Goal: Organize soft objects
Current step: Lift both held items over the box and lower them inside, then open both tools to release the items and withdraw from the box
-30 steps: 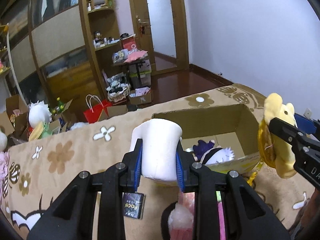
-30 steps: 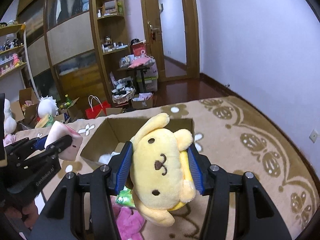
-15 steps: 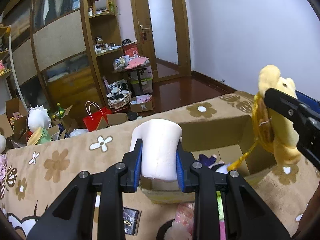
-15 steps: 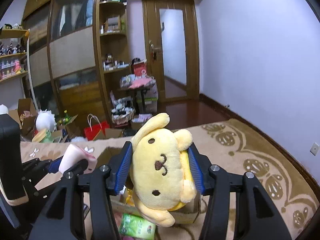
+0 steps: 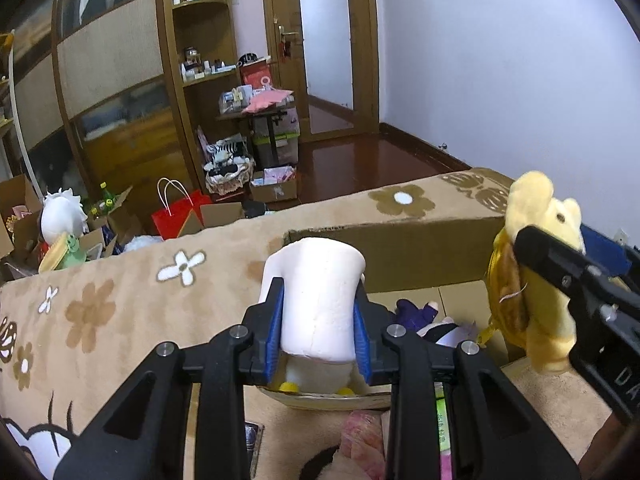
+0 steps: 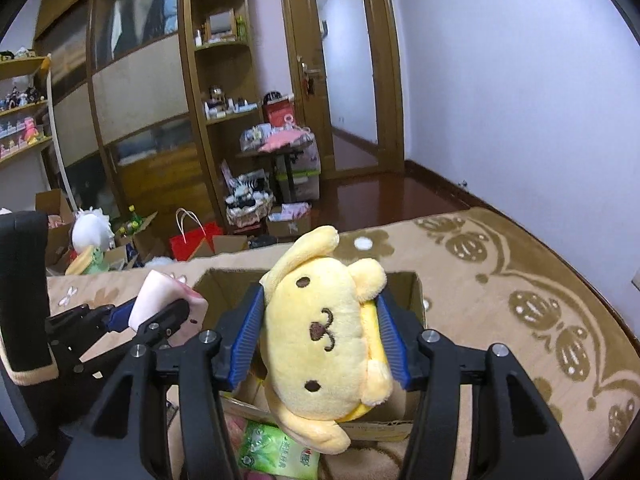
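Note:
My left gripper is shut on a white soft toy with small yellow feet, held above the near-left edge of an open cardboard box. My right gripper is shut on a yellow dog plush, held above the box's near edge. In the left wrist view the yellow plush hangs at the right over the box. In the right wrist view the white toy shows at the left. A purple and white plush lies inside the box.
The box stands on a tan flowered carpet. A green packet and a pink soft item lie in front of the box. Shelves, a red bag and cluttered boxes stand beyond. A door is at the back.
Both grippers rose above the box with their toys, then came slightly lower and closer to it. Both stay shut on their toys.

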Tool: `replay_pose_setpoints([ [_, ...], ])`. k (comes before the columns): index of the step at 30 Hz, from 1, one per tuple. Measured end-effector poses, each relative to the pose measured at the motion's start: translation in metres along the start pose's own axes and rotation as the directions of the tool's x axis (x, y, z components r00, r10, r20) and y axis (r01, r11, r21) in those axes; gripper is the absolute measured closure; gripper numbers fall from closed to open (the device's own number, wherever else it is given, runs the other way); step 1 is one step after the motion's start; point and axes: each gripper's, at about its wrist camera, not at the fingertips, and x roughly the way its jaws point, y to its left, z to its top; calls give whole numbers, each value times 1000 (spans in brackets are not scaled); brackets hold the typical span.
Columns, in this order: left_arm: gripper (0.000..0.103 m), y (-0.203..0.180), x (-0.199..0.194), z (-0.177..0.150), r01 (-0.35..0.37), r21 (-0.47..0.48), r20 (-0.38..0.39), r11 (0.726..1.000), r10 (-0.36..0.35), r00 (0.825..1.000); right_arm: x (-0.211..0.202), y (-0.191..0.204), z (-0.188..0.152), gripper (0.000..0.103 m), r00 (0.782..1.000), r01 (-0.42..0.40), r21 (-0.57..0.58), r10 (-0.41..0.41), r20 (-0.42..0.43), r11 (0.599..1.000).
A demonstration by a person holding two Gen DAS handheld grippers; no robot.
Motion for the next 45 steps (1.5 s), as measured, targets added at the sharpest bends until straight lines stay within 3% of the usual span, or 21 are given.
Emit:
replay_pose_setpoints([
  [5,72,-1,6,-5,3,-1,-13,1000,-3,1000,17,-6,-9,44,996,49,3,-49,-68,999],
  [15,63,-4,12,-5,9,10,-20,1000,-9,1000,23,-17,-16,39,995,23,53,-17,-96,998],
  [17,50,-2,10,-3,14,5,-12,1000,-14,1000,24,-19,-18,38,995,28,54,-23,-97,998],
  [21,40,1,8,-3,18,0,-12,1000,-18,1000,23,-20,-18,31,995,7,66,-1,-98,998],
  [25,27,3,3,0,-8,12,-12,1000,8,1000,19,-19,-18,13,996,10,65,-4,-91,998],
  [29,12,11,-9,5,-29,-7,15,1000,29,999,13,-16,-15,11,997,1,61,4,-83,998],
  [32,8,19,-18,10,-42,-31,24,999,43,999,6,-15,-10,0,997,14,47,-10,-80,999],
  [45,7,58,-59,16,-119,-43,-4,992,119,993,-34,2,1,0,999,17,2,-17,-40,1000],
])
